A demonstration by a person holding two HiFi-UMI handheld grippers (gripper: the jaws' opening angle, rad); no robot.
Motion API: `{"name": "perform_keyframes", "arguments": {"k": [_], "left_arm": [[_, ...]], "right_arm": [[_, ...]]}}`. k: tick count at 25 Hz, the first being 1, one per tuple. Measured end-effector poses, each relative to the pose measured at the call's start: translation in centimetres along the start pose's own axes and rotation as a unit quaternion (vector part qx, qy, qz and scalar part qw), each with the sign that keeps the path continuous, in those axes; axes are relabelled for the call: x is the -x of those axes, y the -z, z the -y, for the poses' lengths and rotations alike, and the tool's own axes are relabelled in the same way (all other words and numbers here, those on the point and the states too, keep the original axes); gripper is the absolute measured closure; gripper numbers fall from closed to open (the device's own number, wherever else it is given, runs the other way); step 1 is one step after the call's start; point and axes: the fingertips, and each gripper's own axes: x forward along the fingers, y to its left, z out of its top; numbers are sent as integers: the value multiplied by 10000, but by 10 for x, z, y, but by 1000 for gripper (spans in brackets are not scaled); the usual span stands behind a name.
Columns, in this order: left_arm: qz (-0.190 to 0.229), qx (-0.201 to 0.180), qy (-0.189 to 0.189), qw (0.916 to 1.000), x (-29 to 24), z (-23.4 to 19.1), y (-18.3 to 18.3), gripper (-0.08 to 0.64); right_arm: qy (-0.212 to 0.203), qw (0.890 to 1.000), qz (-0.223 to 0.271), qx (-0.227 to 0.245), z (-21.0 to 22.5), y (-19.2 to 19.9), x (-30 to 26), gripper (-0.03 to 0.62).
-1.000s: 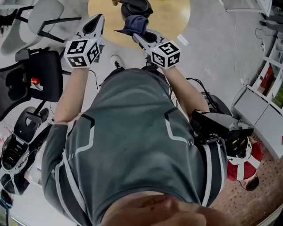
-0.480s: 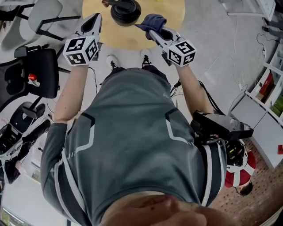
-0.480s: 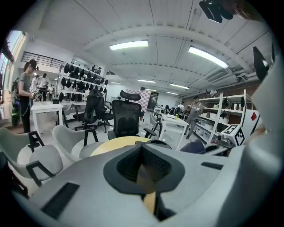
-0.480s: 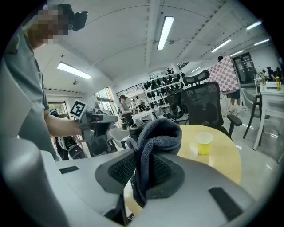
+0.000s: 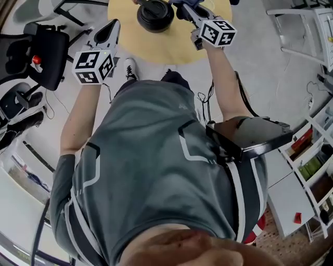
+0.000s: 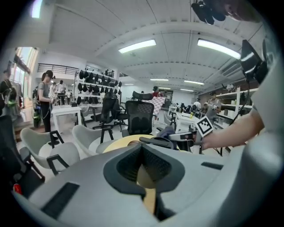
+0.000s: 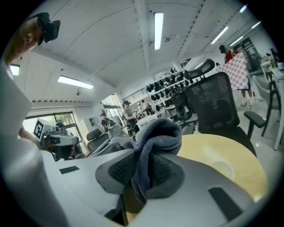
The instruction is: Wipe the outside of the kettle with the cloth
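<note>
Grey-blue terry cloth (image 7: 156,137) bunches between the jaws of the right gripper (image 5: 188,9), which pinch it tight and hold it just beside the black kettle (image 5: 155,14) on a round yellow table (image 5: 177,45). From the head view, the kettle is cut off by the top edge of the frame. Only its dark round top shows, and its body and base cannot be made out. The cloth is barely readable there, lost at the same edge, and whether it touches the kettle cannot be told. The left gripper (image 5: 112,27) hangs to the kettle's left, near the table's rim, its jaws pressed together with nothing between them. The person's grey shirt (image 5: 156,171) fills the lower frame, hiding the floor beneath.
</note>
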Motion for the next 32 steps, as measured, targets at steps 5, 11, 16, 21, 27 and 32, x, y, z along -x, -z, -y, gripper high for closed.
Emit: {"name": "perform_keyframes", "arguments": {"k": [5, 11, 16, 21, 27, 32], "left_arm": [[-7, 255, -690, 9973, 14, 4, 6, 552], [53, 674, -1256, 9898, 36, -12, 30, 552], [-39, 886, -1474, 9851, 51, -13, 46, 552], [-56, 786, -1471, 9860, 56, -12, 44, 552], [-36, 586, -1201, 9910, 57, -14, 36, 552], [-1, 408, -830, 9957, 47, -9, 22, 552]], "right_arm": [[-960, 9945, -397, -101, 10, -5, -64, 515], [-1590, 9831, -688, -590, 2, 13, -112, 515], [-2015, 9705, -710, -1113, -6, 21, -113, 515], [-1926, 9705, -545, -1346, -6, 23, -103, 515], [-1521, 9774, -398, -1414, -6, 32, -74, 515], [-1137, 9818, -339, -1481, -2, 44, -46, 515]]}}
